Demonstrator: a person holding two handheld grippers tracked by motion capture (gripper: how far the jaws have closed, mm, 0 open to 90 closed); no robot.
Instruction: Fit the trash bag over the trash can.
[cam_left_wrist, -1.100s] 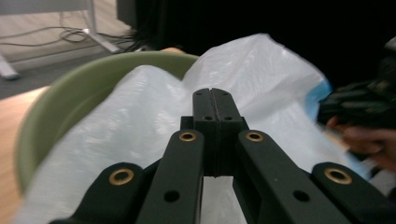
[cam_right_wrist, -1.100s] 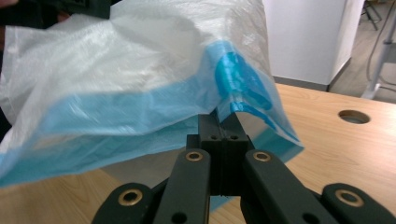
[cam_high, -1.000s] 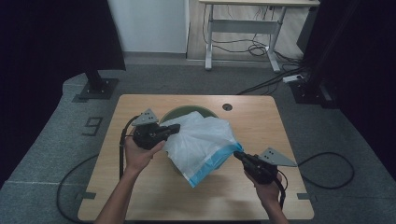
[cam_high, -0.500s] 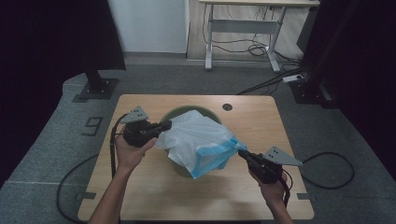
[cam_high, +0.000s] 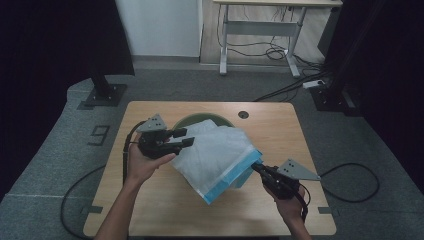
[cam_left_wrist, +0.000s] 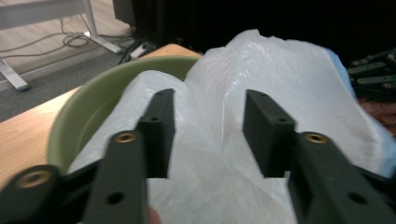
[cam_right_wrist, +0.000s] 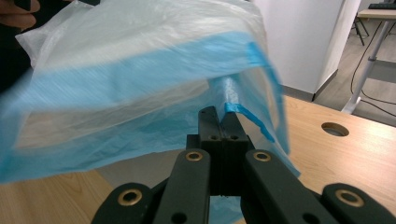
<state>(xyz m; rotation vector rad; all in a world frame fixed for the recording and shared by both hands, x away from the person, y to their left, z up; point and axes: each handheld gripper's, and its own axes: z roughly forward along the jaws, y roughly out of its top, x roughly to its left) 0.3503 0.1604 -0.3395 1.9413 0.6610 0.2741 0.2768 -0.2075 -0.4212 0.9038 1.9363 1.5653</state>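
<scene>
Plastic bag (cam_high: 220, 155), white and see-through with a blue band along its lower edge, lies spread over the middle of the high view, draped across a green bowl (cam_high: 200, 120) whose rim peeks out at the bag's upper side. Both sit on the wooden surface (cam_high: 165, 200), which has a round hole (cam_high: 243, 114) toward its upper right.

At centre left of the high view the left tongs (cam_high: 184, 137) hover at the bag's upper left edge. In the left gripper view these tongs (cam_left_wrist: 208, 133) stand wide apart, with the white plastic (cam_left_wrist: 261, 74) bulging in the gap between them; neither jaw is pressed onto it. The bowl's green rim (cam_left_wrist: 88, 102) curves at the left of that view.

At lower right of the high view the right tongs (cam_high: 256, 166) meet the bag's blue corner. In the right gripper view those tongs (cam_right_wrist: 219, 119) are closed tight together, pinching a fold of the blue-edged plastic (cam_right_wrist: 140, 70), which spreads up and leftward above the surface (cam_right_wrist: 355, 154).
</scene>
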